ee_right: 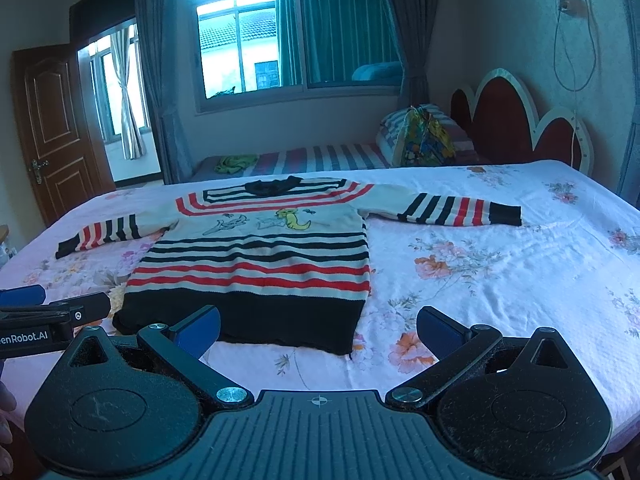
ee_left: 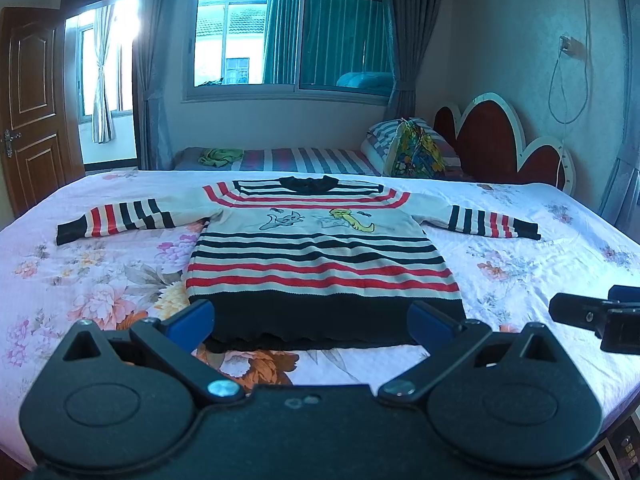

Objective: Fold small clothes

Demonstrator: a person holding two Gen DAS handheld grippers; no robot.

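And here's the striped sweater, laid flat and face up on the bed, both sleeves stretched straight out to the sides and the black collar at the far end. Its wide black hem lies nearest the cameras, cartoon figures across the chest, red and black stripes running below them.

The left gripper hovers just short of that hem, blue-padded fingers spread wide apart with nothing between them, lined up roughly with the hem's two corners. The right gripper is likewise released and empty, sitting off towards the hem's right corner, with flowered bedsheet showing between its fingers. In the left wrist view the right gripper pokes in at the right edge.

Beyond the sweater sits a second bed with a striped cover, a green cloth lying on it, and a colourful bag propped by the pillow. A window fills the back wall.
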